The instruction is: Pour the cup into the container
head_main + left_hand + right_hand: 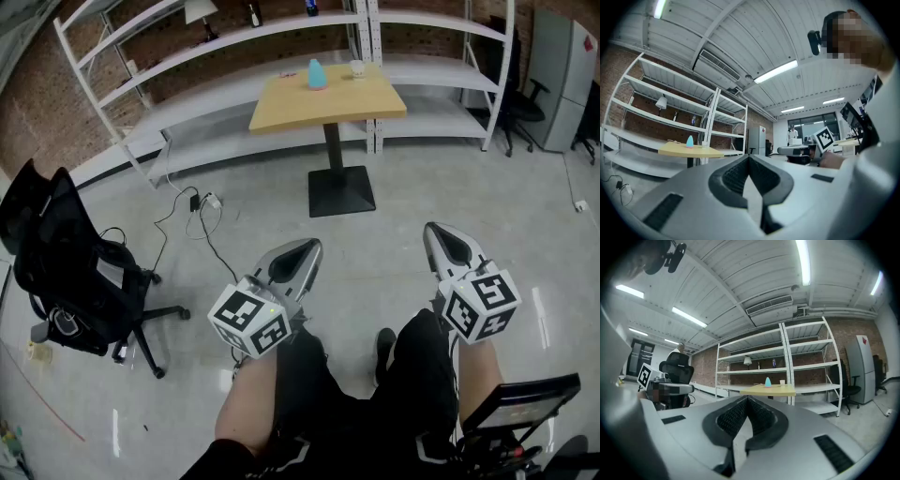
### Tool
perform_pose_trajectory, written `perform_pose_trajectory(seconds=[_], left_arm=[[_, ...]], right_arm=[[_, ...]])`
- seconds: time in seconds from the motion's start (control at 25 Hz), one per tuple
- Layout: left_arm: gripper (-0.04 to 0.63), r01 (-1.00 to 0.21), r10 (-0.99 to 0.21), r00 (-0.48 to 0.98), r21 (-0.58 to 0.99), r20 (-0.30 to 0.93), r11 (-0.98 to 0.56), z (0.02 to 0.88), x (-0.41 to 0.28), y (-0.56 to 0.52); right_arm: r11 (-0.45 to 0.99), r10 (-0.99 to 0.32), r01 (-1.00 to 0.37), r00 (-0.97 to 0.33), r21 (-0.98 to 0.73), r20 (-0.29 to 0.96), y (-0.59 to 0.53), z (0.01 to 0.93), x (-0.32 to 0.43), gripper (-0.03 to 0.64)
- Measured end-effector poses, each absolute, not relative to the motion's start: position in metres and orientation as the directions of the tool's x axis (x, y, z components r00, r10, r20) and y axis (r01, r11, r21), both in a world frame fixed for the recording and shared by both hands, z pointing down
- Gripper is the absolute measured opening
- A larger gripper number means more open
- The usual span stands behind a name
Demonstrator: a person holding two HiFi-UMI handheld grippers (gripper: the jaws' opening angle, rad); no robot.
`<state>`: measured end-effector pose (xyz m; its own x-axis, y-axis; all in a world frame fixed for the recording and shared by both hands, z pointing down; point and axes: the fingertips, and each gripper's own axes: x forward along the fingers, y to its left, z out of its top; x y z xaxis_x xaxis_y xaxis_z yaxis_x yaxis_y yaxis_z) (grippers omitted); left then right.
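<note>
The small white cup (356, 67) stands on the far side of the yellow table (328, 103), dead ahead at twelve o'clock from the seated person and well apart from both tools. Just beside it, at its nine o'clock, sits a teal, dome-shaped vessel (317, 74), which I take for the container. From this far off I cannot tell what is in the cup or how full it is.

It looks like a light, stiff little cup, probably paper or thin plastic. If so, it would crush under a hard squeeze and slide on the smooth tabletop when nudged. I would take it across the middle of its wall, below the rim, jaws level and pressing gently, so it stays upright until it is tipped over the container's mouth. The teal vessel looks light too and might shift if bumped, so the free tool may have to steady it.

Neither tool is anywhere near that yet. The left gripper (302, 249) rests over the person's left knee and the right gripper (441, 236) over the right knee, both pointing level towards the table. Each has its jaws closed tip to tip, with nothing between the pads and touching nothing. An office chair (70, 272) stands at the person's nine o'clock.
</note>
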<state>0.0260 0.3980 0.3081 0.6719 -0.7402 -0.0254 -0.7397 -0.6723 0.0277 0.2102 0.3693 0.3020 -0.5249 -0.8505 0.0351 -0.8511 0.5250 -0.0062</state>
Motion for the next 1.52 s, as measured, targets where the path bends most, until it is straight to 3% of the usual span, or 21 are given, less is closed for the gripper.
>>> perform_pose_trajectory(seconds=[0.88,1.28,1.52], left_arm=[[-0.005,-0.743,-0.744,0.669,0.048,0.002,-0.668,0.318,0.028,0.405],[-0.005,-0.707,-0.709,0.705,0.094,0.012,-0.701,0.339,0.043,0.351],[-0.005,-0.689,-0.688,0.725,0.044,0.035,-0.723,0.321,0.049,0.324]], right_arm=[[0.544,-0.839,-0.839,-0.544,-0.01,0.024,0.375,0.3,0.209,-0.002],[0.537,-0.84,-0.843,-0.538,-0.034,0.073,0.334,0.332,0.217,-0.002],[0.524,-0.851,-0.851,-0.524,-0.027,0.01,0.3,0.309,0.217,-0.002]])
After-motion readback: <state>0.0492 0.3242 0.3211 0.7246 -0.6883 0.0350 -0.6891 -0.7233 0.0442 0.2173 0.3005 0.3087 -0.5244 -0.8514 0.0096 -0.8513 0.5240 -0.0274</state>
